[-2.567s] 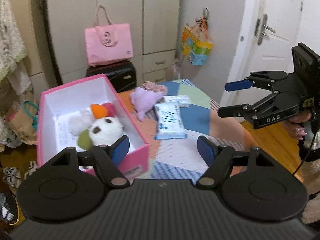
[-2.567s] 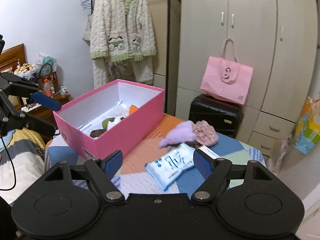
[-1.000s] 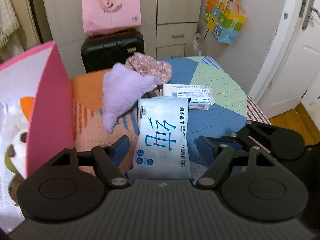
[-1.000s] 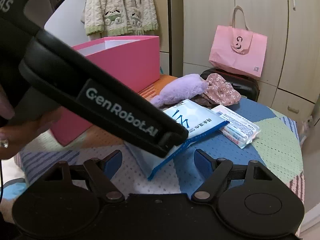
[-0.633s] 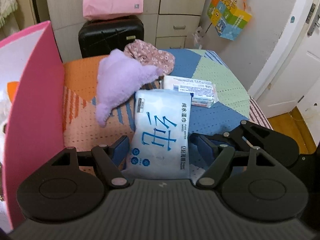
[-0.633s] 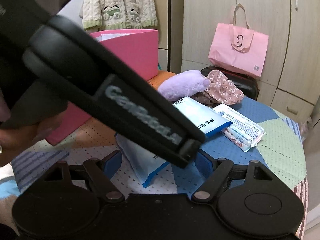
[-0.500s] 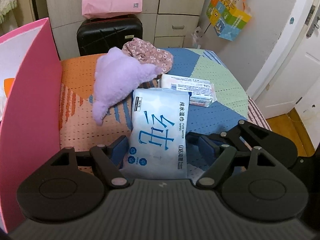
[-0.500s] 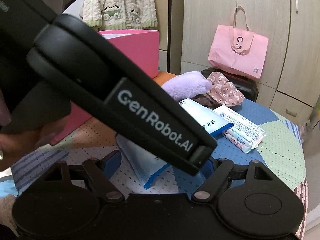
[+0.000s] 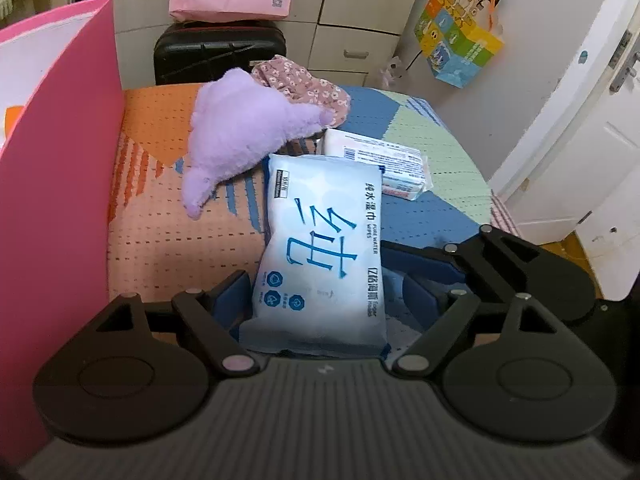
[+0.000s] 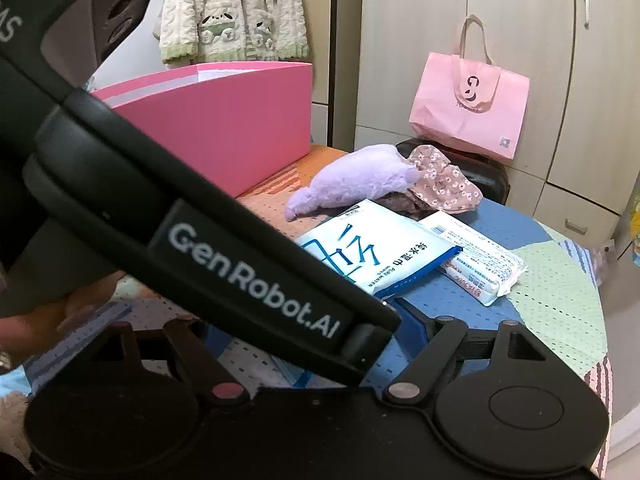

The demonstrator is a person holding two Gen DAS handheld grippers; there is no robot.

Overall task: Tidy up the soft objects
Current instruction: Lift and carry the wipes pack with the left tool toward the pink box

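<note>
Our left gripper (image 9: 324, 300) straddles the wet-wipes pack (image 9: 320, 256) on the tabletop (image 9: 436, 136).

Its jaws have just been opening and stand spread, the pack between them unpinched; our right gripper (image 10: 304, 348) is spread too. Only our left view shows the colourful hanging bag (image 9: 456, 52) and door (image 9: 592, 128); only our right shows the cream cardigan (image 10: 236, 12), where the left gripper's arm blocks the foreground. Purple plush (image 9: 244, 132), floral cloth (image 9: 304, 84) and tissue pack (image 9: 384, 160) lie beside the pink box (image 9: 52, 184).
</note>
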